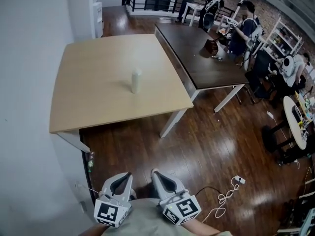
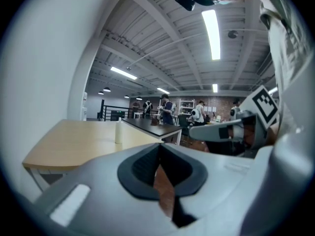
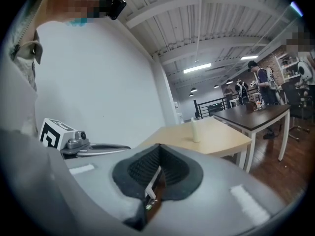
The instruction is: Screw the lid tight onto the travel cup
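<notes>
Left gripper [image 1: 126, 175] and right gripper [image 1: 156, 173] hang closed, empty, near the body; cup [image 1: 136, 80] stands at twelve o'clock, beyond reach.

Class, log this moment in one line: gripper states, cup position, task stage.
left gripper: shut, empty | right gripper: shut, empty | travel cup: upright on light table, untouched | stage: cup not yet reached

Grey left hand-held gripper [image 1: 129, 174], right hand-held gripper [image 1: 155, 170]; black pads [image 2: 142, 168].
</notes>
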`<state>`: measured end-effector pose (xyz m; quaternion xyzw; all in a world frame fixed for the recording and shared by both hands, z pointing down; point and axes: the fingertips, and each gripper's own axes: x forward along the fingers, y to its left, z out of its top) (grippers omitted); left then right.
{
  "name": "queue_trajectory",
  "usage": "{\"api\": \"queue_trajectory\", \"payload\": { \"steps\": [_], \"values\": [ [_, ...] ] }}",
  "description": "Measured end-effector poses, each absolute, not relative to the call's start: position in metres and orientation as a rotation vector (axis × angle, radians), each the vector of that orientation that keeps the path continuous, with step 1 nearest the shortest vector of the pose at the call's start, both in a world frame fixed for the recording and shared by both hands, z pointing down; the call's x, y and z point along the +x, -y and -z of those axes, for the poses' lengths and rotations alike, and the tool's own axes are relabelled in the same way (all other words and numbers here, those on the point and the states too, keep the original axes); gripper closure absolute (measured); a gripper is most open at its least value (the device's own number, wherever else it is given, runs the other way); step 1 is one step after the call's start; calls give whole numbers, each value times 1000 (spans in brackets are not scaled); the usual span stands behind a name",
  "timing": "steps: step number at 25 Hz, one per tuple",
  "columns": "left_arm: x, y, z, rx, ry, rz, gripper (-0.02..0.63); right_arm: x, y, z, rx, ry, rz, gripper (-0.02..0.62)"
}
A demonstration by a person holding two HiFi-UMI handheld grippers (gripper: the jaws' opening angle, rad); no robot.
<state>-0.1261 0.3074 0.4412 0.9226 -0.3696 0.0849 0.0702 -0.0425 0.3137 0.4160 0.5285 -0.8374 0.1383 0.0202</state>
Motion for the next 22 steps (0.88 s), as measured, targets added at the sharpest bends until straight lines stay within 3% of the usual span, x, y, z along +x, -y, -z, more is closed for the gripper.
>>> {"api": "queue_trajectory", "payload": {
  "steps": [22],
  "values": [
    [-109, -302, -438, 2810, 1036, -233, 604, -29, -311, -410, 1701, 2582, -400, 598]
  ]
}}
